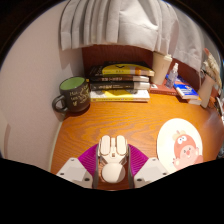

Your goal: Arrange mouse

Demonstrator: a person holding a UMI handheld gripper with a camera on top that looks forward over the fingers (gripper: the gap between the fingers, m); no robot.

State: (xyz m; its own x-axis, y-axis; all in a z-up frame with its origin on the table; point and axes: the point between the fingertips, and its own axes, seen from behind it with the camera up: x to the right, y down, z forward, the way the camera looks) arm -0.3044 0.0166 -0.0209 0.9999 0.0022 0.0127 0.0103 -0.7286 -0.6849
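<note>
The mouse [112,160] sits near the front edge of the desk [120,125], right between the gripper [112,172] fingers. Both pink pads [88,157] look pressed against its sides, so it seems gripped. A round mousepad [180,140] lies toward the right edge. A dark mug [72,95] is at the back left, next to some stacked books [122,82].

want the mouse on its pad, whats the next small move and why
Probably lift slightly and carry right. The mouse sits between the jaws of the gripper, seemingly pressed by both pads, on the bare table, while the round mouse pad lies clear to its right.
</note>
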